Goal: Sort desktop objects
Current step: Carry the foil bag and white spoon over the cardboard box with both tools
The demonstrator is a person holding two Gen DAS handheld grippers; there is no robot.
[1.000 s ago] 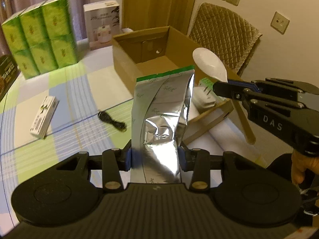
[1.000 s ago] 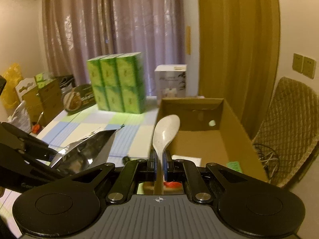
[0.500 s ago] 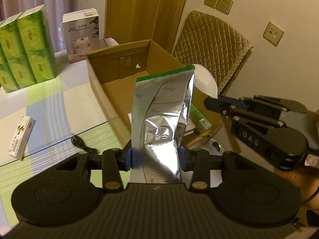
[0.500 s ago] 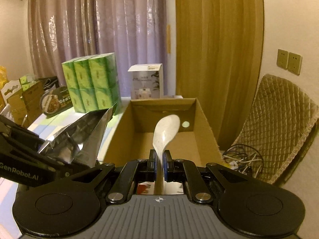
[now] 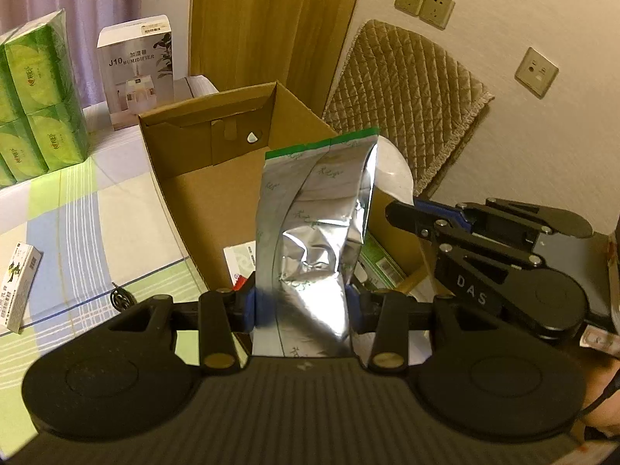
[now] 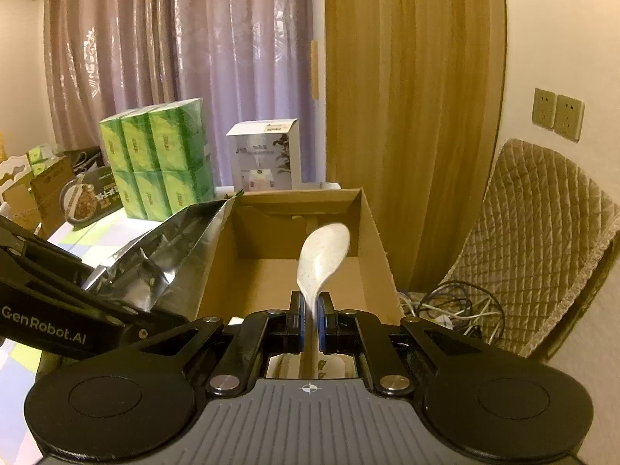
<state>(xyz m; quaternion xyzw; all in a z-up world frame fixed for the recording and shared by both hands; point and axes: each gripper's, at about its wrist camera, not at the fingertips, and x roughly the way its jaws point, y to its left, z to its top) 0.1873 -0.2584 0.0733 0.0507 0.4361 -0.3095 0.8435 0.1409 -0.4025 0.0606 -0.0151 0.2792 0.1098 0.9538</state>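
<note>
Left gripper (image 5: 304, 306): matte black plastic, two jointed linkage arms, each with a brass-coloured round pivot screw near the body.
Left finger pads (image 5: 250, 306): blue lining on black fingers.
Left body: dark grey ribbed plate at centre, a small cross-hair mark at its front edge; a round black disc housing on either side.
Left side marking: white lettering "GenRobot.AI", seen from the right wrist view.
Right gripper (image 6: 309, 319): same black build, silver round pivot screws, blue inner pads (image 6: 298, 319).
Right body: grey ribbed plate with a white cross-hair mark; two black disc housings.
Right side marking: white "DAS" on the black linkage, with small silver screws along it.
Cable: thin black, at the lower right edge of the left wrist view.
</note>
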